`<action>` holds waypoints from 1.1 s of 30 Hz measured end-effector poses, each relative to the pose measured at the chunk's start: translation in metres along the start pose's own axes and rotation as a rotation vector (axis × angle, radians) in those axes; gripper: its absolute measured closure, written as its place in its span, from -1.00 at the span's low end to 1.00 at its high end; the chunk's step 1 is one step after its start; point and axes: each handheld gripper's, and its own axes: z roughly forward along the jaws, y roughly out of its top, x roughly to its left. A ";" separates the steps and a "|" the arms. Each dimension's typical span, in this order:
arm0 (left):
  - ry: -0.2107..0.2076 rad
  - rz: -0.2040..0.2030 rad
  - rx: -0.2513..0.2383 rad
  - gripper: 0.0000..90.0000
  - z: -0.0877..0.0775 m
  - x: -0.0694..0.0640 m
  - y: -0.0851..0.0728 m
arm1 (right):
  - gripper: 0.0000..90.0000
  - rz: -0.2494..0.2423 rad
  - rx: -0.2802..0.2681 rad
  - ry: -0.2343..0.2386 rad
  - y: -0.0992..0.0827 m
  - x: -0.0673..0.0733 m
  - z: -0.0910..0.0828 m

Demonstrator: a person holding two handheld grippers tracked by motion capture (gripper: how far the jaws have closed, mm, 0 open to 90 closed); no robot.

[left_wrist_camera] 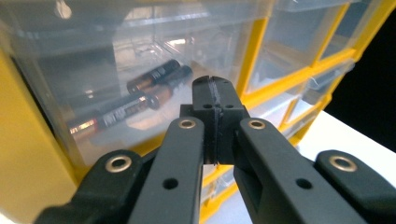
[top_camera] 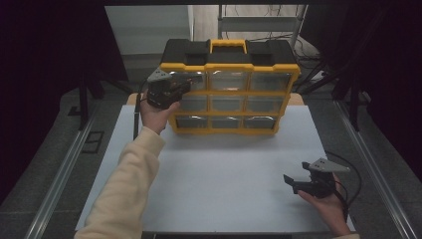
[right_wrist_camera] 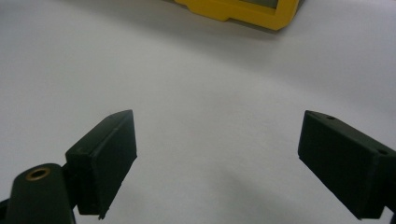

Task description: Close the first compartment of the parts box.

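Observation:
A yellow organizer with clear drawers stands at the back of the white table. My left gripper is held up against its left column of drawers, jaws shut with nothing between them. In the left gripper view the shut tips sit right in front of a clear drawer holding several batteries; whether they touch it I cannot tell. My right gripper rests low near the table's front right corner, pointing left. Its jaws stand wide open over bare table.
The organizer has a black top with a yellow carry handle. Its yellow bottom edge shows far ahead in the right gripper view. Metal rails run along both sides of the table, and the surroundings are dark.

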 end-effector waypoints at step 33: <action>-0.079 0.015 0.093 -0.20 -0.067 -0.021 -0.099 | -0.73 -0.010 -0.001 0.014 0.004 0.003 0.005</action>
